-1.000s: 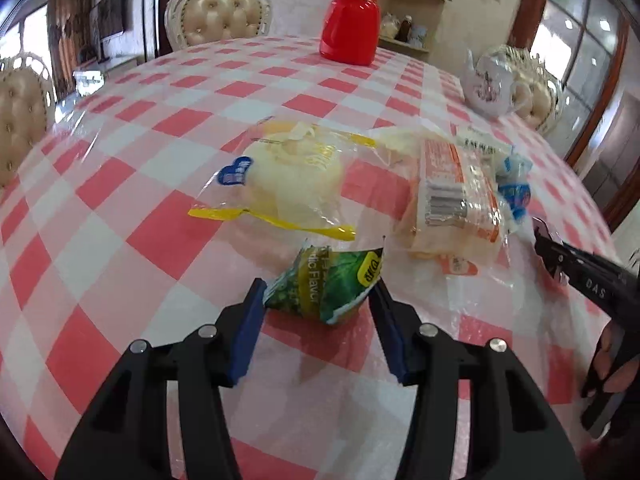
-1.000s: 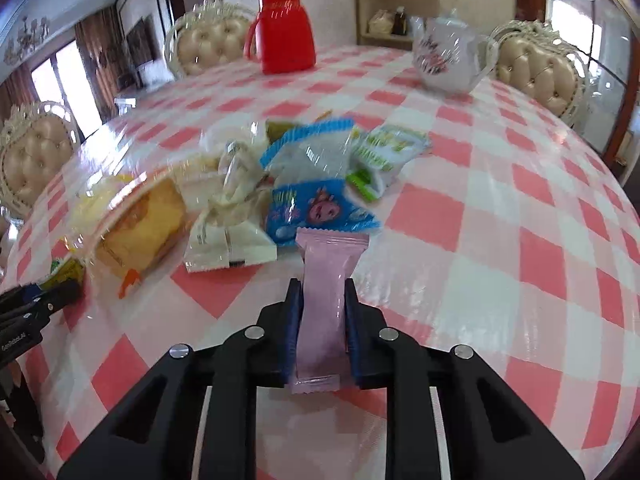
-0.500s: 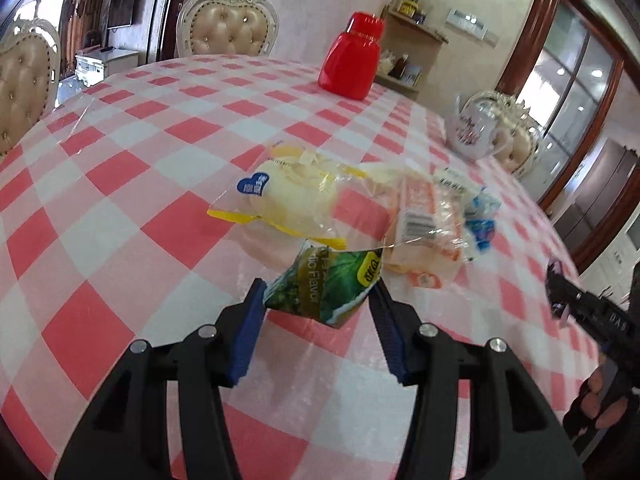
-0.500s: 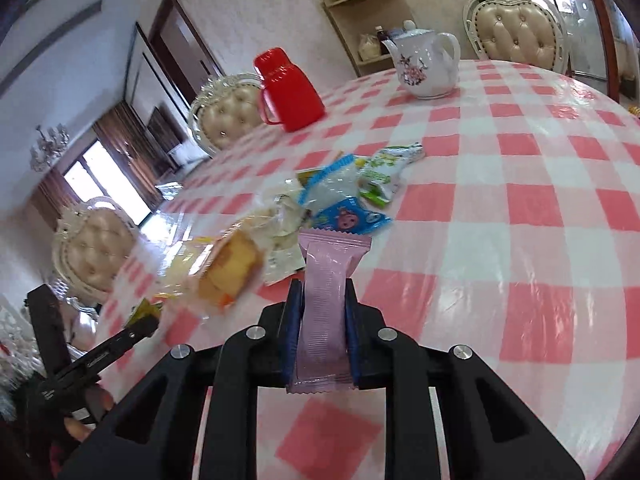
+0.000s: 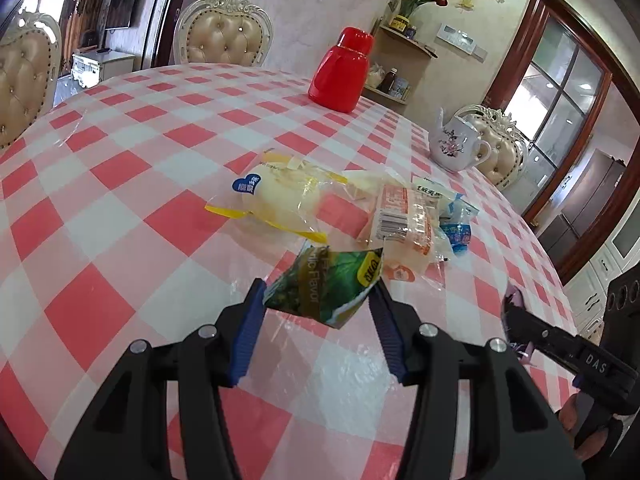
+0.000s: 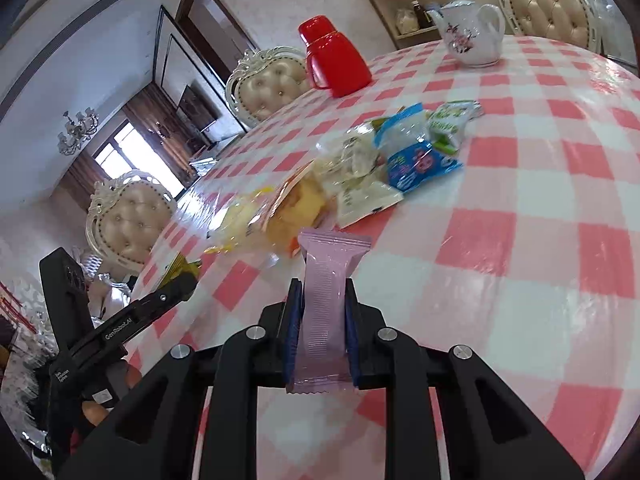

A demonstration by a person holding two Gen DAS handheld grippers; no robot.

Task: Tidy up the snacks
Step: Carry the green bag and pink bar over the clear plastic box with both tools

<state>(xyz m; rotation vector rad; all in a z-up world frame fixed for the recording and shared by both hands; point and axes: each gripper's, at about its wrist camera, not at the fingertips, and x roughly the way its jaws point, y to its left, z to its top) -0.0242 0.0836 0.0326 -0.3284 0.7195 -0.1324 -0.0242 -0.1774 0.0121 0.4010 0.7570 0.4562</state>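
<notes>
checked table (image 5: 120, 200) — snack packets (image 5: 404, 216), jug (image 5: 340, 76), teapot (image 5: 456, 148)

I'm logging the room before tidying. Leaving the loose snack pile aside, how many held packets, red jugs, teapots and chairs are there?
Held packets: 2 (green packet, pink packet)
Red jug: 1
Teapot: 1
Chairs: 3
Total: 7

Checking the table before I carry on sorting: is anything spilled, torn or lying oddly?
Nothing stands out. The remaining wrapped snacks lie in a loose overlapping heap on the red-checked tablecloth, wrappers apparently intact. The red jug and white floral teapot stand upright, with no spill visible.
</notes>
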